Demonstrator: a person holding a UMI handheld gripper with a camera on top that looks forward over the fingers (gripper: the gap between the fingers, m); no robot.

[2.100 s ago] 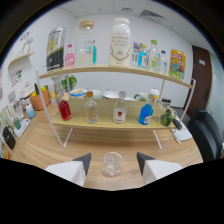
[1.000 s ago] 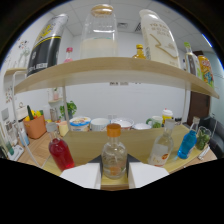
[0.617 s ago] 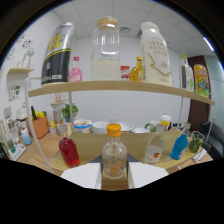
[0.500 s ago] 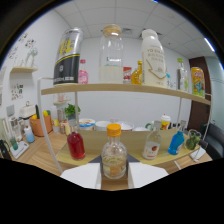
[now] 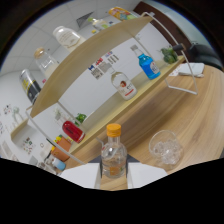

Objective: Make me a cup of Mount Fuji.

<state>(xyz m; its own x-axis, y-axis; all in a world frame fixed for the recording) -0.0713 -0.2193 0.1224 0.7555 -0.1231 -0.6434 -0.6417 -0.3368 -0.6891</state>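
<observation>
Since half a second ago the view has been rolled hard over, so the two-tier wooden shelf [image 5: 95, 55] now slants. The clear glass bottle with the orange cap [image 5: 113, 159] is clamped between the gripper [image 5: 114, 176] fingers, presumably being tipped toward the clear glass of ice [image 5: 165, 147] at three o'clock on the wooden table [image 5: 200, 120]. White walls lie beyond.

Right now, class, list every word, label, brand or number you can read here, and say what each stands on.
None can be read.
Orange-capped bottle between the gripper fingers: no readable label.
Blue bottle: label blurred.
Clear bottle with round label: print too small.
Dark can on the upper shelf: lettering blurred.
</observation>
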